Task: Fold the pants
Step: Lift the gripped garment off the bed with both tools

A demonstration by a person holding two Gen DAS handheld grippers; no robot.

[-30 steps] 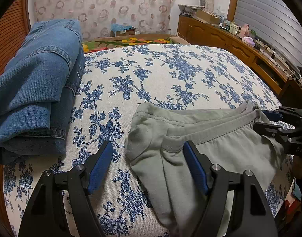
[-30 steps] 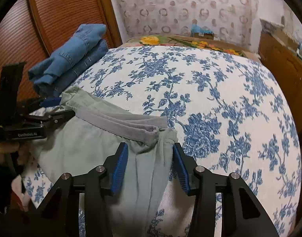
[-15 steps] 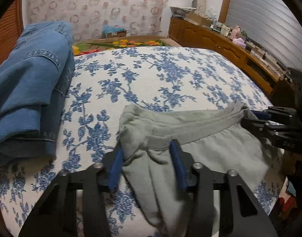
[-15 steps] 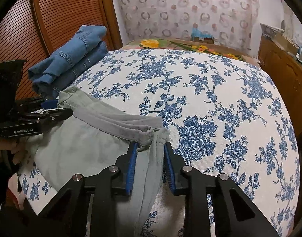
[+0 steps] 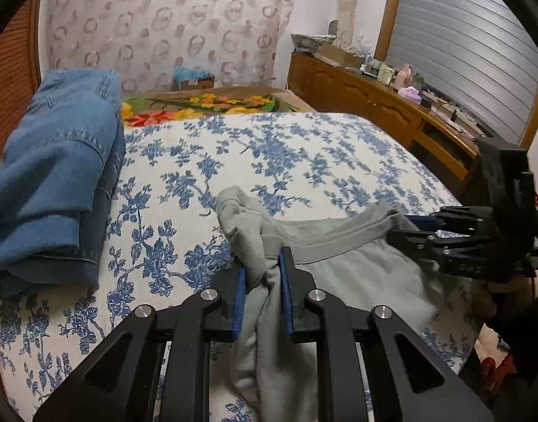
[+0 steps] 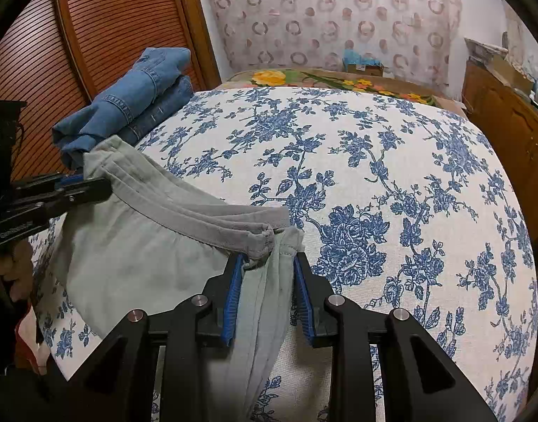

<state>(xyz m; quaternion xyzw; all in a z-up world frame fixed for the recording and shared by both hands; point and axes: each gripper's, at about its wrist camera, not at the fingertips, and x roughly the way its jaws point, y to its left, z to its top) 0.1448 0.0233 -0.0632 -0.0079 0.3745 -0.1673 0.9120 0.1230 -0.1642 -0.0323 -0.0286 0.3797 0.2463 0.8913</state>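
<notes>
Grey-green pants (image 5: pixel 342 263) lie at the near edge of the bed, waistband towards the far side, and also show in the right wrist view (image 6: pixel 142 246). My left gripper (image 5: pixel 263 270) is shut on the left corner of the waistband, lifted slightly off the bed. My right gripper (image 6: pixel 267 263) is shut on the right corner of the waistband. Each gripper shows in the other's view: the right one (image 5: pixel 420 227) and the left one (image 6: pixel 93 184). The pant legs hang off the bed edge, out of sight.
The bed has a white cover with blue flowers (image 6: pixel 374 176). Folded blue jeans (image 5: pixel 54 176) sit at the left side, also seen in the right wrist view (image 6: pixel 128 102). A wooden sideboard (image 5: pixel 392 112) with clutter runs along the right. A slatted wooden door (image 6: pixel 93 35) stands at left.
Both grippers went from open around the waistband corners to shut on them. The waistband has bunched and risen a little off the bed.
</notes>
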